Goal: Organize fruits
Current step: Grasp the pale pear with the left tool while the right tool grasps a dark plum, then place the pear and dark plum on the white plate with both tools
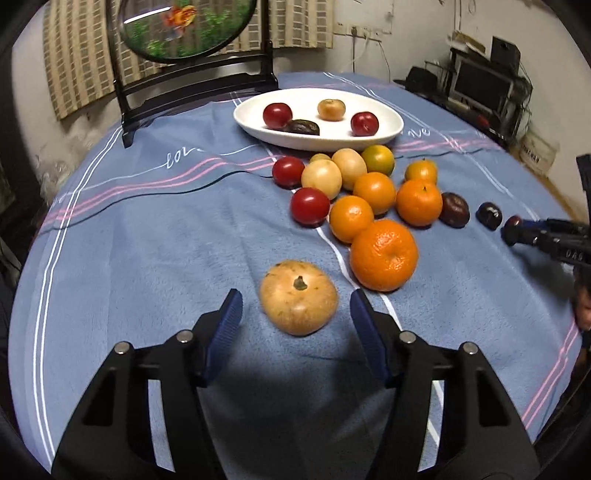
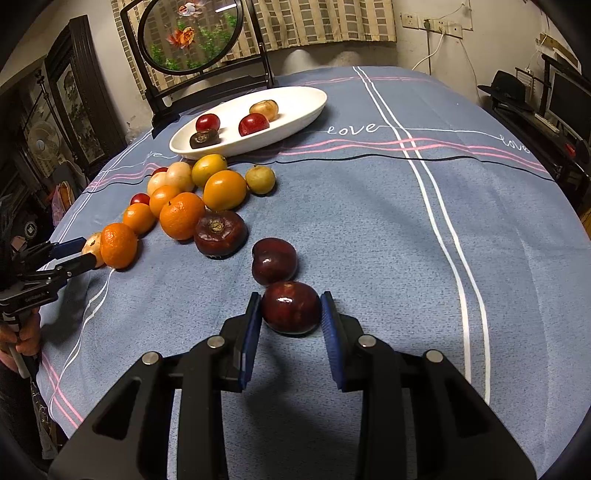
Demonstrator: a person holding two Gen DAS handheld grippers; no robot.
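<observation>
A tan round fruit point(image 1: 299, 297) lies on the blue cloth between the fingers of my open left gripper point(image 1: 297, 312), with gaps on both sides. A large orange point(image 1: 384, 254) sits just beyond it. My right gripper point(image 2: 291, 312) has its pads against a dark red plum point(image 2: 291, 307) that rests on the cloth. It also shows at the right edge of the left wrist view point(image 1: 517, 229). A second dark plum point(image 2: 274, 260) lies right behind. The white oval plate point(image 1: 384, 136) holds several fruits.
A cluster of oranges, pale fruits and red plums point(image 1: 354, 184) lies in front of the plate. A dark brown fruit point(image 2: 220, 233) sits beside the oranges. A black-framed round screen point(image 2: 192, 33) stands at the table's far edge. Shelves with electronics point(image 1: 484, 88) stand at the right.
</observation>
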